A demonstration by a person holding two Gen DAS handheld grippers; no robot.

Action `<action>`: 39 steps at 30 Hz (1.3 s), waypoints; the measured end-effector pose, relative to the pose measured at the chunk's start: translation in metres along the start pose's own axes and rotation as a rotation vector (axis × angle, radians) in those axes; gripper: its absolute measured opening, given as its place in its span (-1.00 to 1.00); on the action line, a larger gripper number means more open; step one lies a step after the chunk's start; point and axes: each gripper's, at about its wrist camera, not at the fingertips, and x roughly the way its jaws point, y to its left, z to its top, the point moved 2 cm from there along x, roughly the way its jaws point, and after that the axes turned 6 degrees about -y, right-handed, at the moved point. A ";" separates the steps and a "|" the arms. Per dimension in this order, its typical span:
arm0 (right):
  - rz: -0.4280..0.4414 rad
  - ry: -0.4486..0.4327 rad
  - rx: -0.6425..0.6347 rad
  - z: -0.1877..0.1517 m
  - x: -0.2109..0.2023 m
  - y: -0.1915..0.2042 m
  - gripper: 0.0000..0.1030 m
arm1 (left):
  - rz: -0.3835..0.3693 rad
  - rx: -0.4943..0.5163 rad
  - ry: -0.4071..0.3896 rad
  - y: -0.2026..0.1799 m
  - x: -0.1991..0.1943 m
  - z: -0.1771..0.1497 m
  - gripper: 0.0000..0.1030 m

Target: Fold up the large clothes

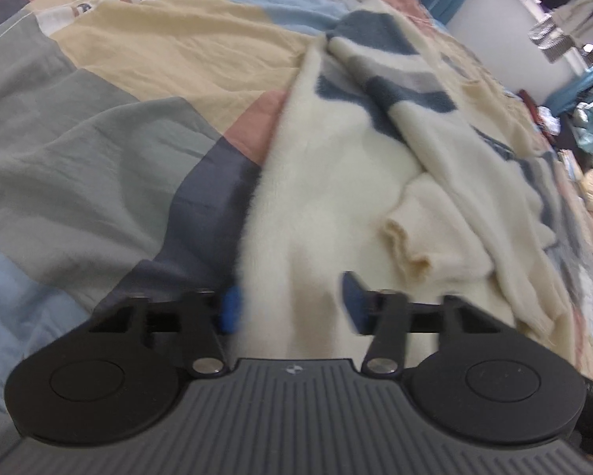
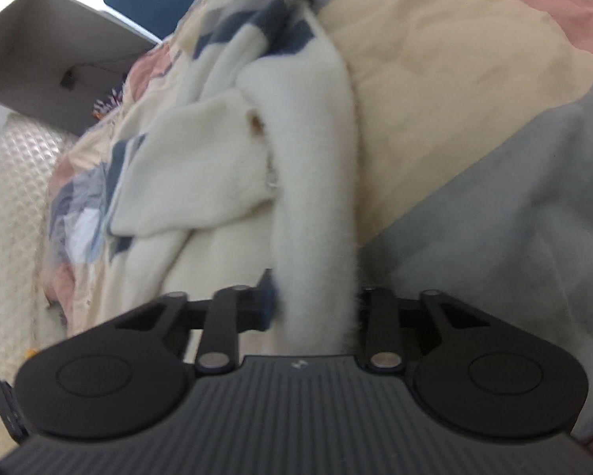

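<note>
Bed surface under a patchwork cover, one garment lying on it.

The support is a bed spread with a crumpled cotton patchwork cover [image 1: 169, 59] in large blocks of cream, grey, pale blue, dusty pink and navy; a white strip with blurred lettering crosses its far part in the left wrist view. Directly on the cover lies a fluffy cream-white fleece garment with navy and grey-blue bands [image 1: 336, 166], bunched and partly doubled over itself, one cuffed sleeve end turned up on top. In the right wrist view the same garment [image 2: 225, 166] runs along the bed's edge, the cover [image 2: 446, 91] bare beside it.
</note>
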 end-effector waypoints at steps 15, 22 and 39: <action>0.604 -0.275 0.156 0.011 -0.096 0.007 -0.81 | -0.289 -0.147 -0.248 0.013 -0.120 0.040 -0.85; 0.716 -0.317 0.150 0.006 -0.145 0.005 -0.81 | -0.405 -0.121 -0.306 0.008 -0.185 0.046 -0.85; 0.660 -0.451 0.147 0.070 -0.167 0.026 -0.80 | -0.487 -0.077 -0.448 -0.058 -0.195 0.086 -0.84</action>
